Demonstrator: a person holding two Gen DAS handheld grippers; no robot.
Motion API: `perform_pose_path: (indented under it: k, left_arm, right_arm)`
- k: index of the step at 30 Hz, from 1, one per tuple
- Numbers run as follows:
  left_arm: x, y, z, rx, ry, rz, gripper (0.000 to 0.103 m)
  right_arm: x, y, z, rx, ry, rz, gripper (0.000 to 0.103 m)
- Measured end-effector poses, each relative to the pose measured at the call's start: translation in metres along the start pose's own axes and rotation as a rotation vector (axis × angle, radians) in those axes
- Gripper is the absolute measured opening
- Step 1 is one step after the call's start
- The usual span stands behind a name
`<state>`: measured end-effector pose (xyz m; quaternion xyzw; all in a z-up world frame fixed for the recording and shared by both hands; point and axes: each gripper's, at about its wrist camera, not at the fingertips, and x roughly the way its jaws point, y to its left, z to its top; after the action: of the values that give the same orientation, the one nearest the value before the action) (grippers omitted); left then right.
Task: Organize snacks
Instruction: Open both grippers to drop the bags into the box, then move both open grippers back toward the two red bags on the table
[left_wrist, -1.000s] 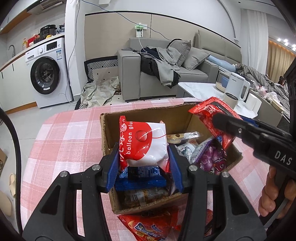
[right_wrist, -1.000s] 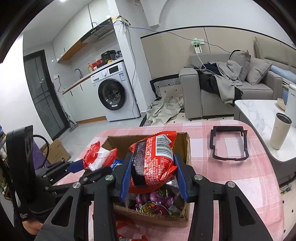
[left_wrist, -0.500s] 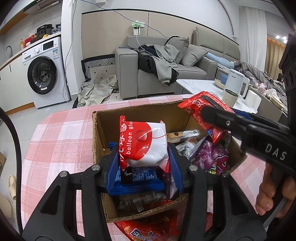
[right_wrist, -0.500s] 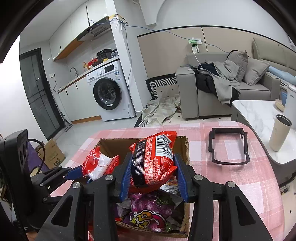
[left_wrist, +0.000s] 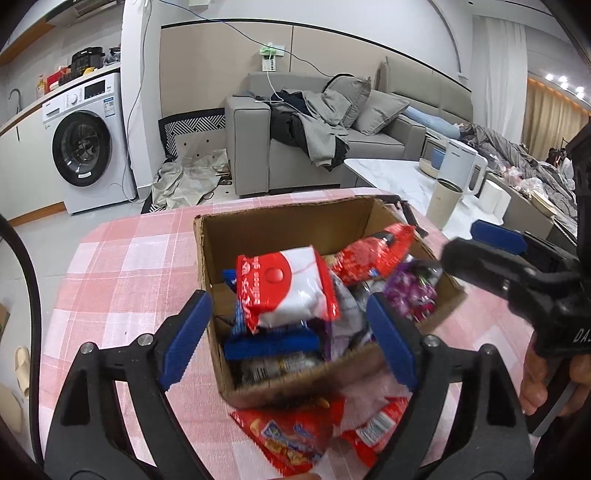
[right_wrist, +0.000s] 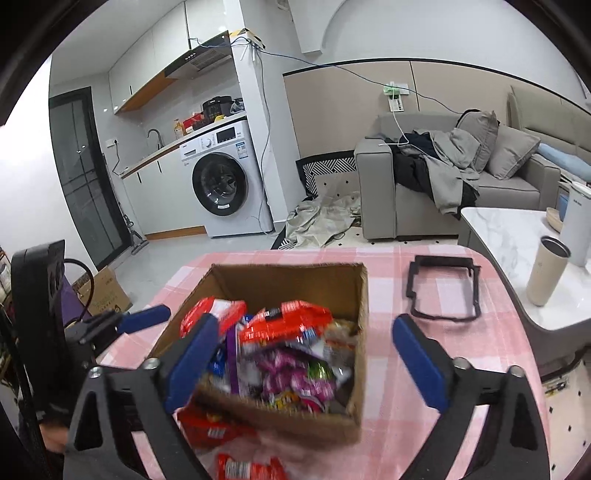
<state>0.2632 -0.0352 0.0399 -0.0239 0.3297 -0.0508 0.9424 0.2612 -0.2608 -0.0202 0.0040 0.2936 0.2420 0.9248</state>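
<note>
Now two packets (left_wrist: 295, 435) lie before one box (left_wrist: 273, 229).

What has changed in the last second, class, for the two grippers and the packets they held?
Both have let go: left gripper dropped the white-and-red packet, right gripper the red packet. Both packets now lie in the cardboard box, jaws wide open. Box and checked tablecloth unchanged.
</note>
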Motion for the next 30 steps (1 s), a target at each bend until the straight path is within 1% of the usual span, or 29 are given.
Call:
perform_pose_path:
  k: [1,3,5,12,17,20,25,27,30]
  left_arm:
    - [-0.004,0.0,-0.002,0.0,-0.002,-0.002,0.089]
    - [-0.016,0.001,-0.009,0.0,-0.011,0.002,0.102]
    - [-0.027,0.001,-0.015,-0.002,-0.026,0.009,0.102]
    - [-0.06,0.004,-0.041,-0.005,-0.031,0.023,0.102]
    - [-0.079,0.009,-0.061,-0.014,-0.035,0.033,0.102]
    - [-0.09,0.013,-0.075,-0.019,-0.037,0.058,0.102]
    - [-0.094,0.024,-0.09,-0.049,-0.026,0.064,0.102]
    - [-0.091,0.025,-0.092,-0.033,-0.008,0.068,0.102]
    - [-0.088,0.025,-0.098,-0.026,0.001,0.074,0.102]
  right_arm:
    - [-0.005,-0.001,-0.003,0.004,0.006,0.0,0.102]
    - [-0.013,-0.003,-0.009,0.01,0.016,-0.003,0.103]
    - [-0.023,-0.004,-0.016,0.01,0.023,-0.007,0.103]
    - [-0.044,0.003,-0.038,-0.013,0.042,-0.007,0.103]
    - [-0.051,0.014,-0.055,-0.053,0.064,0.0,0.103]
    - [-0.051,0.02,-0.067,-0.066,0.071,-0.001,0.103]
    - [-0.042,0.023,-0.085,-0.078,0.109,0.017,0.103]
    - [-0.036,0.025,-0.089,-0.1,0.147,0.009,0.103]
    - [-0.031,0.023,-0.094,-0.1,0.153,-0.015,0.103]
